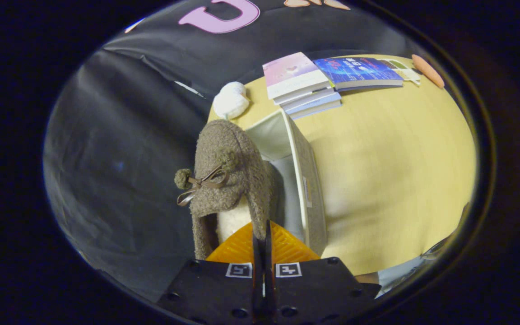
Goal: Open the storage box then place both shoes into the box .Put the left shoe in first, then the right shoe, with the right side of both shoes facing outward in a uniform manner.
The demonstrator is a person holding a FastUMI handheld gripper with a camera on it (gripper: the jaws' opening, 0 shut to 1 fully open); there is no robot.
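The fingers pinch the rim of a fuzzy brown shoe held beside the open white box at the bench edge.

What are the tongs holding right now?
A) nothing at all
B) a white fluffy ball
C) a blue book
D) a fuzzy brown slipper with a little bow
D: the tongs are shut on the heel edge of the fuzzy brown slipper with a ribbon bow, lifted beside the open white storage box on the pale wooden table.
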